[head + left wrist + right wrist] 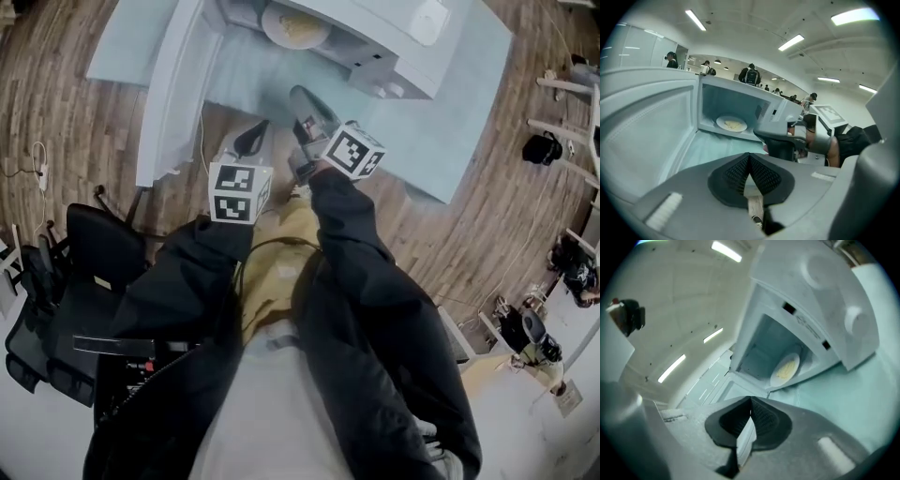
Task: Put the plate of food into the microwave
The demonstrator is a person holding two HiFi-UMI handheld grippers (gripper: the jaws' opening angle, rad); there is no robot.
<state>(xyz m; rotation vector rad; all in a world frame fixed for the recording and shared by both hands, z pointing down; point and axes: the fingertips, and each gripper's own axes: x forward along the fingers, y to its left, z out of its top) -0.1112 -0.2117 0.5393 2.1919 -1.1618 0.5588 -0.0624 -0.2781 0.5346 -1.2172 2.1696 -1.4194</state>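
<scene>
Plate of food (295, 26) already sits inside the microwave (412, 42), and with left gripper (750, 160) and right gripper (751, 405) both closed empty, swing the open door (173, 89) shut gently.

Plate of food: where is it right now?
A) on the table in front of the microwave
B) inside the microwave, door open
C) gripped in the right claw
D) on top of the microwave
B: the plate of food lies inside the cavity of the microwave, whose door is swung open.
</scene>
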